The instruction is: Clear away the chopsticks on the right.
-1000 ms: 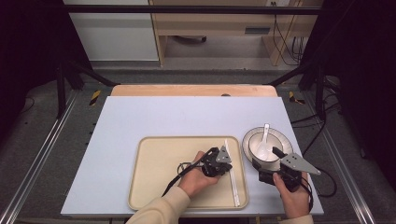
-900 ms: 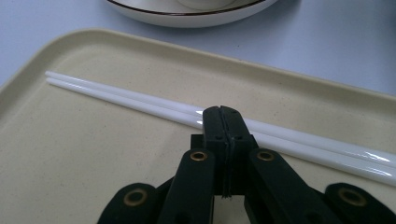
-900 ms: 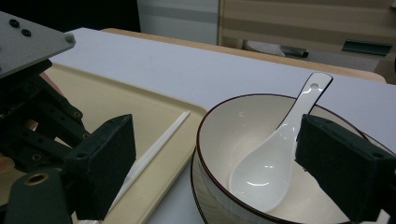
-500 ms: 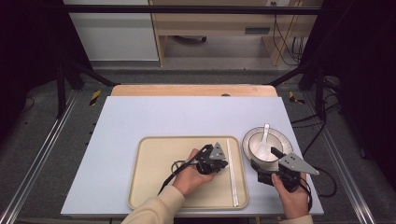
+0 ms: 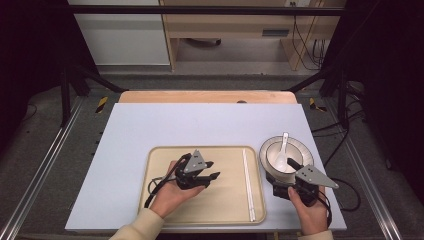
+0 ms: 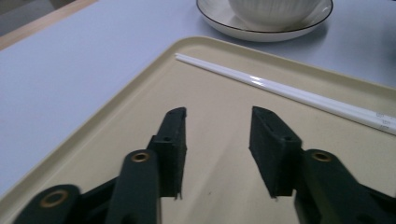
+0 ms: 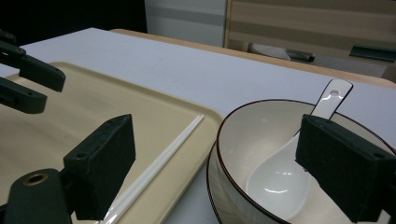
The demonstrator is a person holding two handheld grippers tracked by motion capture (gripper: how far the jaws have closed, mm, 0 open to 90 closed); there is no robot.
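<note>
Chopsticks, white, paired on tray; both tongs released, empty.

Even overhead light falls on the pale desk in the high view, while the floor and frame around it sink into near-black. Shadows under the tray stay soft and short. The picture is slightly grainy, not sharp. In the left gripper view, the near claw blurs at the bottom edge and a white glint streaks the chopsticks. In the right gripper view, highlights gleam on the spoon.
</note>
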